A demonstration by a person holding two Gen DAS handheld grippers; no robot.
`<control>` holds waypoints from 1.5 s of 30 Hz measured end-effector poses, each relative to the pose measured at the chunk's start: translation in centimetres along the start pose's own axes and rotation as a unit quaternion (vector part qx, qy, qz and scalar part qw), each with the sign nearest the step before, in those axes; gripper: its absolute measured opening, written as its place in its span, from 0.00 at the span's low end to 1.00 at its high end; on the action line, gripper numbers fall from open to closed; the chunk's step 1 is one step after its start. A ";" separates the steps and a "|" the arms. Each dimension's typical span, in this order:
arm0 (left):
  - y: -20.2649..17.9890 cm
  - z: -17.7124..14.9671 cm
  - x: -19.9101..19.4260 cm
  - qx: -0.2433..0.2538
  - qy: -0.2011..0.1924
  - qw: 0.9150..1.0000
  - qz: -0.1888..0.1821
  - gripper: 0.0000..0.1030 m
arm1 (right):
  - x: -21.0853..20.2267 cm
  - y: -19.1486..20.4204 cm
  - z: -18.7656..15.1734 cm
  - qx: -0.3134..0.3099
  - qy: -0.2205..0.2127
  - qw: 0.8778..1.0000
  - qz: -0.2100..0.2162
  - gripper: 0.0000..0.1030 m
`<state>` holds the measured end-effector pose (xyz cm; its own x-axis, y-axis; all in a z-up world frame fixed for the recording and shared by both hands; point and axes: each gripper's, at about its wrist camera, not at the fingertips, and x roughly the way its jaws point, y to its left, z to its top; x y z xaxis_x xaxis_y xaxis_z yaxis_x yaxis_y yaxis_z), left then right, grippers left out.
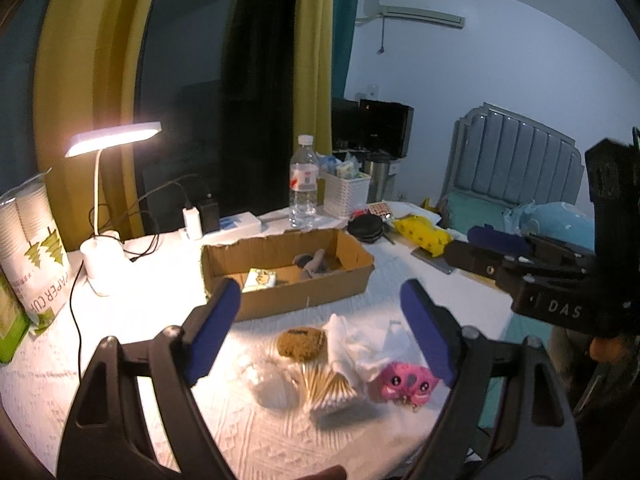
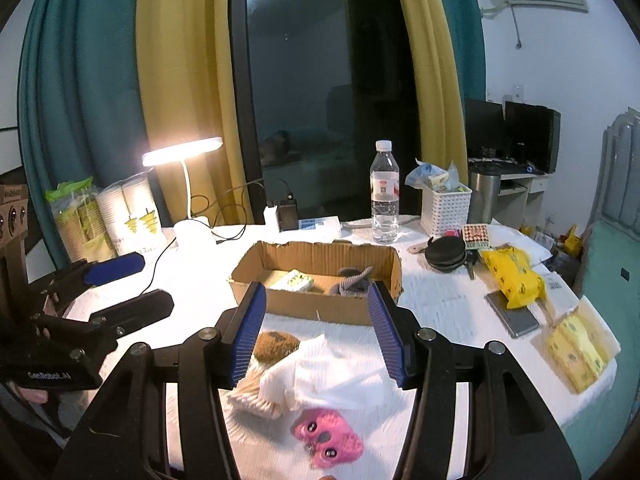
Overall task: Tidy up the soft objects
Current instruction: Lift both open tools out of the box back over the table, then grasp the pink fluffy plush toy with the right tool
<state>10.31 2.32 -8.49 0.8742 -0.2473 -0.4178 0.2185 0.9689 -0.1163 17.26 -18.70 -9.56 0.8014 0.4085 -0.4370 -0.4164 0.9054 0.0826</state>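
Soft things wait just below both pairs of fingers: white cloth (image 2: 320, 376), pink plush (image 2: 328, 440), brown sponge (image 2: 276, 346) and cotton swabs (image 1: 326, 386), grouped for easy picking. Left gripper (image 1: 324, 328) and right gripper (image 2: 316, 332) both hang with fingers apart, holding nothing. Beyond the fingertips, a cardboard box (image 2: 320, 304) already holds a grey toy (image 2: 352, 280) and tissue pack (image 2: 294, 280); its floor is partly hidden

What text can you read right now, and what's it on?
"PAPER CUP", last letter cut off: paper cup sleeve.
"DAS": right tool, body.
"GenRobot.AI": left tool, body.
Water bottle label, yellow pack, red-dotted card: too small or blurred.
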 end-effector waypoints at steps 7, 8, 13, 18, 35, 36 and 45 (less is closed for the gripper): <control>0.1 -1.5 0.5 -0.009 0.022 1.000 0.003 0.81 | -0.4 -0.8 -1.9 0.010 0.014 1.000 -0.004 0.55; 0.2 -1.9 0.8 -0.011 0.028 1.000 0.003 0.81 | -0.3 -1.0 -2.2 0.013 0.017 1.000 -0.004 0.55; 0.4 -4.1 2.5 -0.019 0.064 0.998 0.005 0.81 | 1.1 -1.8 -4.4 0.023 0.046 0.999 -0.004 0.55; 0.5 -6.2 4.3 -0.026 0.097 0.995 0.003 0.81 | 3.1 -2.5 -7.2 0.036 0.088 0.995 -0.005 0.55; -0.3 -8.9 9.5 -0.021 0.165 0.986 0.000 0.81 | 9.6 -2.6 -12.9 0.053 0.192 0.979 0.037 0.54; -0.5 -8.7 9.6 -0.020 0.165 0.986 -0.001 0.81 | 9.6 -2.6 -12.9 0.049 0.190 0.980 0.039 0.52; -4.1 -6.4 12.1 0.030 0.159 0.987 0.004 0.81 | 7.5 -6.0 -11.2 0.044 0.162 0.985 0.042 0.41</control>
<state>17.27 -4.70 -18.82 0.6981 -0.2214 -0.6809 0.2453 0.9674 -0.0631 20.93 -22.36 -23.36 0.5807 0.4363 -0.6873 -0.4243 0.8827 0.2018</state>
